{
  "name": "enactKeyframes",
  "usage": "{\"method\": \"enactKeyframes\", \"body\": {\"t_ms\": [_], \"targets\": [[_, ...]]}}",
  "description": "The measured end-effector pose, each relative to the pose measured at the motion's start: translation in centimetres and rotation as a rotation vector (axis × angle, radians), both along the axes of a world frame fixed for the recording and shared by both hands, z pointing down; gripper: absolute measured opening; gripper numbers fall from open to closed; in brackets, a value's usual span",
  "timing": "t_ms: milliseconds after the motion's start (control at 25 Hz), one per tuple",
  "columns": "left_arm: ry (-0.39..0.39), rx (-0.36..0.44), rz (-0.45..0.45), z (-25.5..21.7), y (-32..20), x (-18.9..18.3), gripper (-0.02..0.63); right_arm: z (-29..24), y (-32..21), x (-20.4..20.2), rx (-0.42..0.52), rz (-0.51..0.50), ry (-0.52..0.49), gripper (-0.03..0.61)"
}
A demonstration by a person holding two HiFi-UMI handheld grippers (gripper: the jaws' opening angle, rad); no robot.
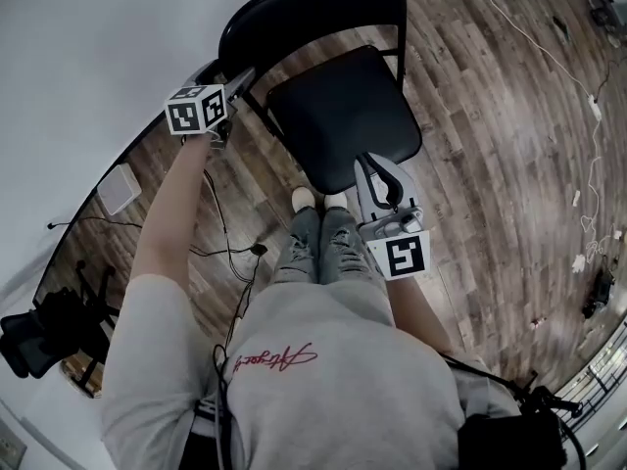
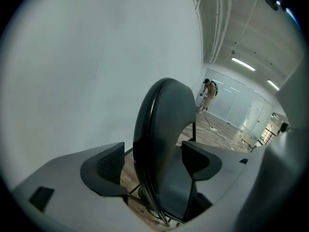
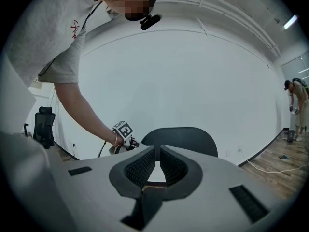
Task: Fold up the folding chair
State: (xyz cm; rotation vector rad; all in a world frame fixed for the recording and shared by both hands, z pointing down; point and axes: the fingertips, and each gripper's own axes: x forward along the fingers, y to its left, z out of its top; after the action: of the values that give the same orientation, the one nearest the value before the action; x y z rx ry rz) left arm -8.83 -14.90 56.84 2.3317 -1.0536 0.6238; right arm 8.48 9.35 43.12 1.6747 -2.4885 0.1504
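Left gripper (image 2: 154, 161) is released, jaws gaping astride the side edge of the folding chair's (image 1: 343, 116) backrest (image 2: 164, 124); the wall-side pad stands clear of it. Right gripper (image 3: 157, 159) is clenched, jaws pressed together on nothing, poised at the front edge of the chair's seat (image 1: 333, 135); I can't tell whether it touches. The chair stands unfolded on the wood floor (image 1: 490, 116), its backrest toward the white wall (image 1: 78, 47), and the person's shoes (image 1: 304, 199) are just in front of its seat.
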Motion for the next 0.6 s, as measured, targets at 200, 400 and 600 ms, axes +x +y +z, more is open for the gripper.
{"method": "enactKeyframes", "body": {"t_ms": [200, 400, 600], "targets": [[0.031, -0.105, 0.067, 2.3, -1.6, 0.7, 0.379, 5.5, 0.7, 0.9, -0.147, 0.052, -0.046, 0.126], [0.03, -0.097, 0.158, 2.6, -2.4, 1.9, 0.377, 16.4, 3.6, 4.4, -0.38, 0.184, -0.169, 0.186], [0.059, -0.059, 0.221, 2.6, -2.3, 3.0, 0.348, 29.2, 9.9, 6.5, -0.699, 0.323, -0.346, 0.239]]}}
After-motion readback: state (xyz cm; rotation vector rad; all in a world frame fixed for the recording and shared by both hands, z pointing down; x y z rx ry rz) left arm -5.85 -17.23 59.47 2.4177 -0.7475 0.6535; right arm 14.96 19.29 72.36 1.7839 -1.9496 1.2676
